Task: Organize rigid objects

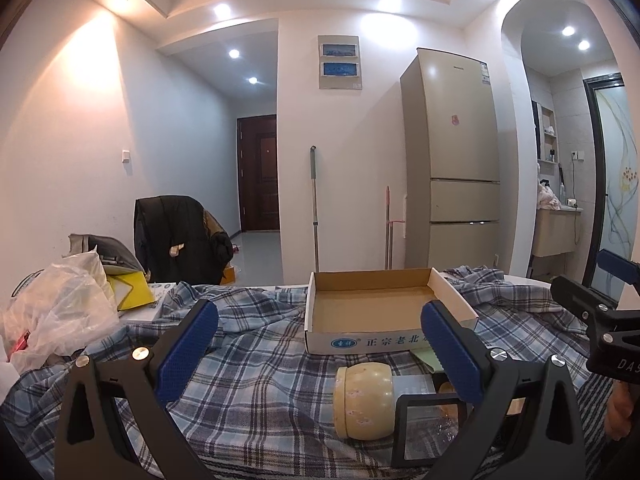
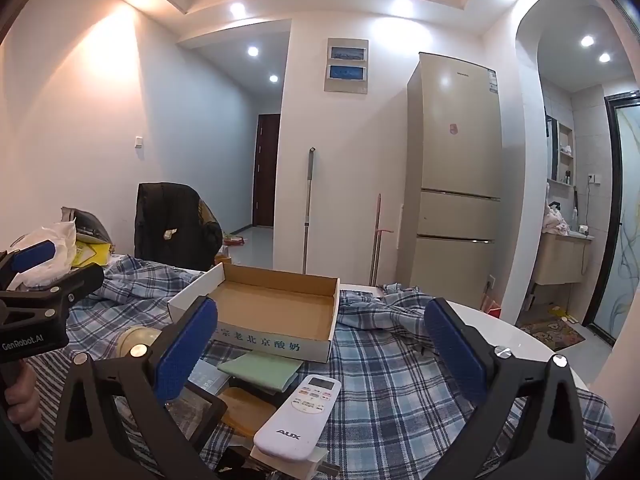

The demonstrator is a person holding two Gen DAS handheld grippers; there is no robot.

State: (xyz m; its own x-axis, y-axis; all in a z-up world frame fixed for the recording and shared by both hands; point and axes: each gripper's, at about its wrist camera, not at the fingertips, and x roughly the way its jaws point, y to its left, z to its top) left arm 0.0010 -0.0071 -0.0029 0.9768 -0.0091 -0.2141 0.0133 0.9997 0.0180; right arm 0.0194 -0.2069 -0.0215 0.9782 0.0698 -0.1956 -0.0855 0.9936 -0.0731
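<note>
Nearest us, our left gripper stands wide with nothing between its pads, and our right gripper is just as wide and just as empty.

We take the cardboard tray as our landmark. On its near side, on the plaid cloth covering the desk, lies a cream jar on its side. Beside that jar sit a black-framed clear case and a green card tucked against the tray's front wall. Nearer than the card rests a white remote, propped on other flat items.

We judge the jar stiff, smooth, possibly breakable, and apt to roll, so we would pinch it across its round body. The remote looks light and rigid; its long sides offer the best hold. The clear case may be slippery and scratch easily.

Inside, the tray looks empty, with low walls to clear. Right of it the cloth lies open and the desk's rounded edge is near; left of it a plastic bag crowds things.
</note>
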